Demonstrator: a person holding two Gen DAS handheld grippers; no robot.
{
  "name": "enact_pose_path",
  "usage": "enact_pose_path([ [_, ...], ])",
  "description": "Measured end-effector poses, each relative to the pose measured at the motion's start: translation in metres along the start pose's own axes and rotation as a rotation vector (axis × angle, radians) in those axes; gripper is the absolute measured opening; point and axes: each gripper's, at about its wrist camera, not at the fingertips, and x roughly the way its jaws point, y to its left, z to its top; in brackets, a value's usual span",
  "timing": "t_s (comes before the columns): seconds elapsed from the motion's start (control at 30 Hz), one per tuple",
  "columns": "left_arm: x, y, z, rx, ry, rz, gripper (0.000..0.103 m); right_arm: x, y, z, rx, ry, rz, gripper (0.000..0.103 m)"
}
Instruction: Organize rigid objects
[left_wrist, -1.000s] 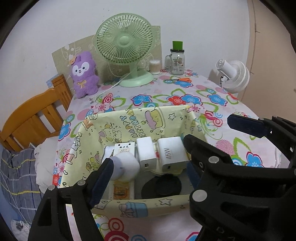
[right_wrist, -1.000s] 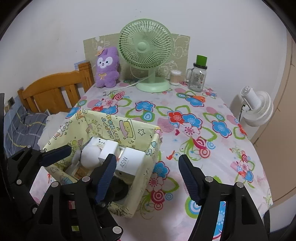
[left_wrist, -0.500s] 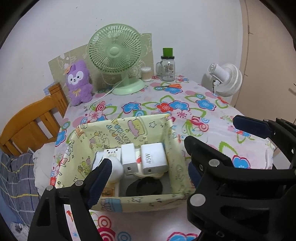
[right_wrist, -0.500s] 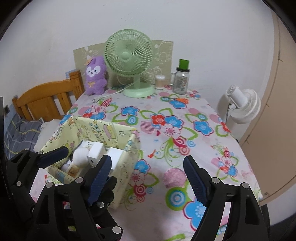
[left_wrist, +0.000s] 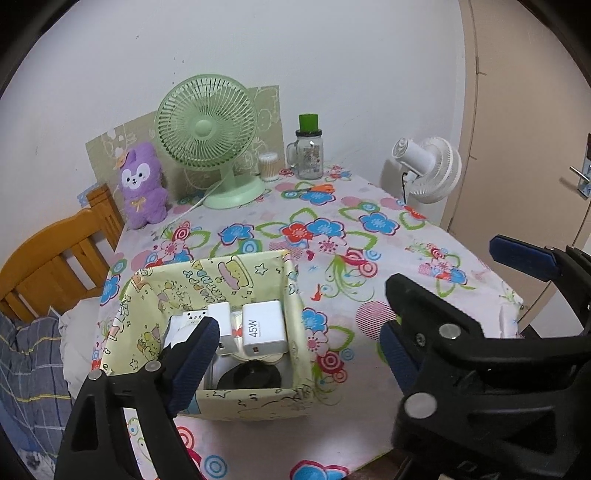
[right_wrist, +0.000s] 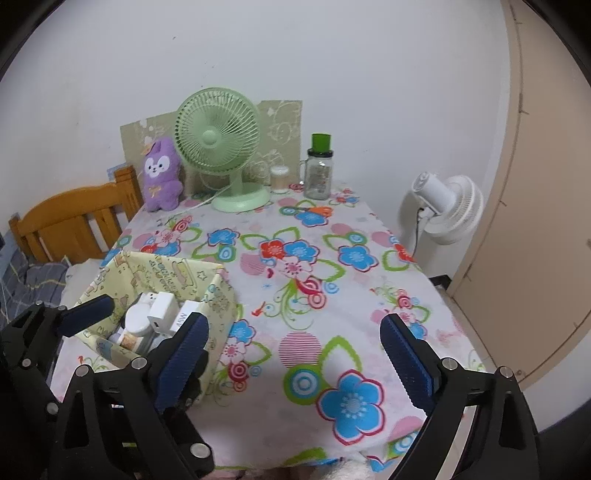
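Left wrist: floral tablecloth (left_wrist: 369, 258), green fan (left_wrist: 207, 125) at white wall.

Soft, even indoor light, no glare. Faint shadows under the box (left_wrist: 255, 406) on the counter (left_wrist: 369, 258). Strong fisheye bending, dark vignette at the corners. Slightly blurred near jaws, sharp beyond the fan (right_wrist: 218, 144).

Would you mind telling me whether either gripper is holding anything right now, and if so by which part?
Nothing is held. The left gripper and right gripper are both open and empty; the chargers lie in the yellow box.
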Motion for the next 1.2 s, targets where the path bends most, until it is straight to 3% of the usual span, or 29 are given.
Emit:
enact_pose_path([
  [0.6, -0.035, -0.001, -0.002, -0.033, -0.073, -0.002, 0.098, -0.046, -0.027, -0.009, 0.053, -0.076, -0.086, 0.1],
  [1.2, -0.063, 0.01, -0.008, -0.056, -0.149, 0.028, 0.103, -0.067, -0.045, -0.023, 0.127, -0.123, -0.097, 0.101],
])
